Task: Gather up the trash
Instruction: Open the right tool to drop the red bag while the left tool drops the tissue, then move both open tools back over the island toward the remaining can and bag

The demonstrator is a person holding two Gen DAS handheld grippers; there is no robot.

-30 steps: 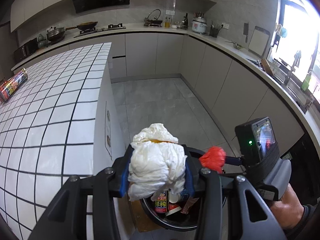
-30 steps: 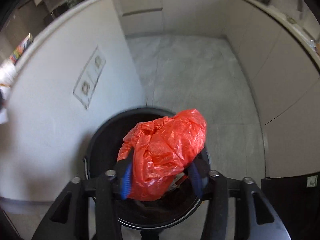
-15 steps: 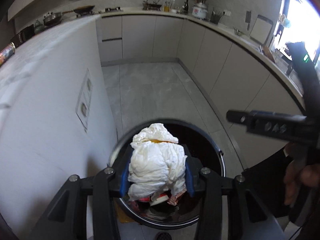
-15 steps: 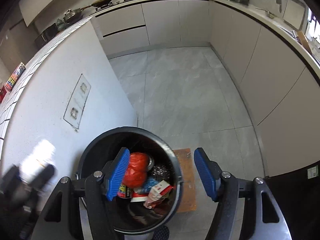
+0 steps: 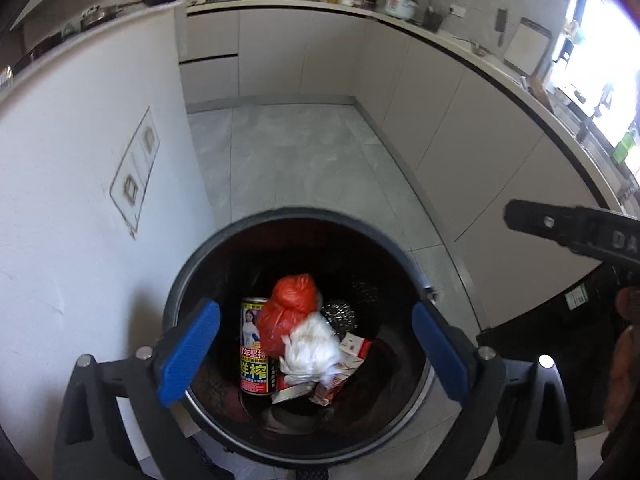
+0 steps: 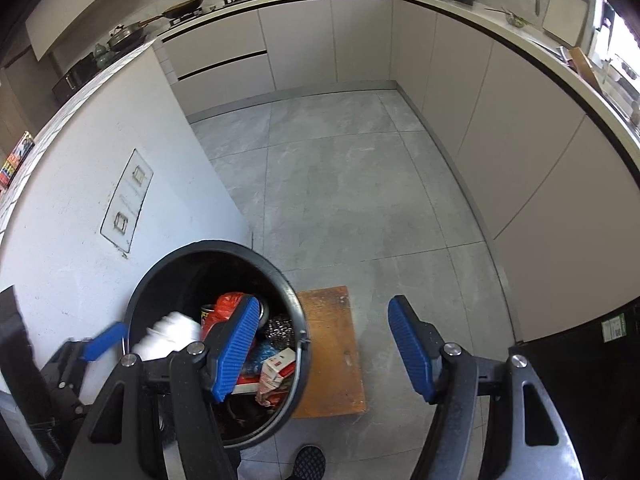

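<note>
A round black trash bin (image 5: pixel 188 280) stands on the floor against the white island wall. Inside lie a red plastic bag (image 5: pixel 288 308), a white crumpled wad (image 5: pixel 314 346), a printed can (image 5: pixel 253 354), a metal scourer (image 5: pixel 340 314) and a small carton (image 5: pixel 352 350). My left gripper (image 5: pixel 314 350) is open and empty, its blue pads spread over the bin mouth. My right gripper (image 6: pixel 324 348) is open and empty, to the right of the bin (image 6: pixel 294 304). The wad (image 6: pixel 172 334) shows blurred there, by the left gripper's blue pad (image 6: pixel 104 342).
A wooden board (image 6: pixel 332 348) lies on the grey floor right of the bin. The white island wall (image 5: pixel 80 200) with a socket plate (image 5: pixel 136 168) is to the left. Beige cabinets (image 6: pixel 520 140) run along the right and back. The right gripper's body (image 5: pixel 580 232) sits at right.
My left gripper opened and the white wad fell into the bin onto the red bag. My right gripper, open since half a second ago, moved right, away from the bin.
</note>
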